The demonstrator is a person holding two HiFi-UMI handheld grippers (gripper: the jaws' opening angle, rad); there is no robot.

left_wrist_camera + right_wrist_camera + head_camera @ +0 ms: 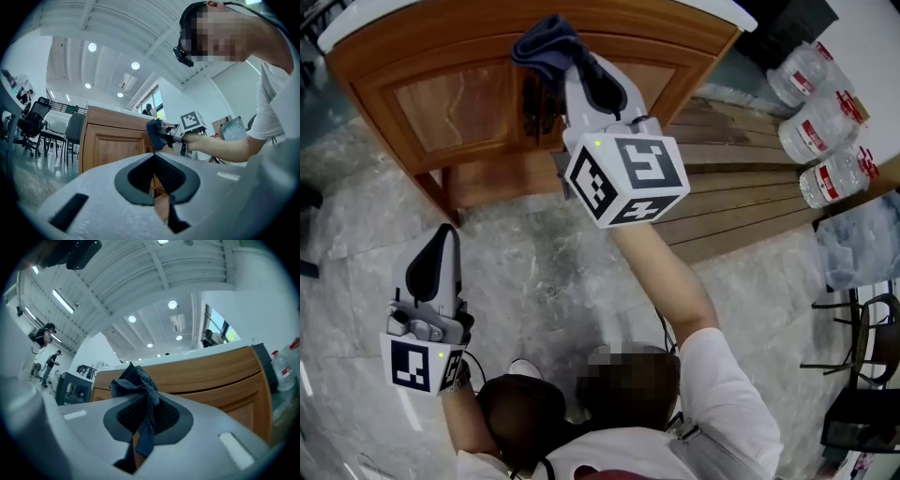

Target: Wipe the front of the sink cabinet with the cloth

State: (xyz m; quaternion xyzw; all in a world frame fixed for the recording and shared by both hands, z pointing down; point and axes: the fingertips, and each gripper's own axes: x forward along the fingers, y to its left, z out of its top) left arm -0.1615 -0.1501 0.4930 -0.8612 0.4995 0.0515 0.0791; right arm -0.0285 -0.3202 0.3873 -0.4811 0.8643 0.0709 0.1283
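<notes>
My right gripper [572, 58] is shut on a dark blue cloth [546, 47], bunched at its tips and held against the upper front of the wooden sink cabinet [450, 103]. In the right gripper view the cloth [136, 385] sits pinched between the jaws, with the cabinet [211, 376] just behind. My left gripper [441, 261] hangs low over the floor, well left of the cabinet, jaws closed with nothing between them. In the left gripper view the cloth [156, 133] shows against the cabinet [112, 140] beyond my left gripper [154, 180].
A marble-pattern floor [534, 281] lies below. Wooden slats [750, 178] run to the right of the cabinet. Three plastic water bottles [820, 127] lie at the upper right. A dark chair frame [862, 347] stands at the right edge. Office chairs [33, 126] stand far left.
</notes>
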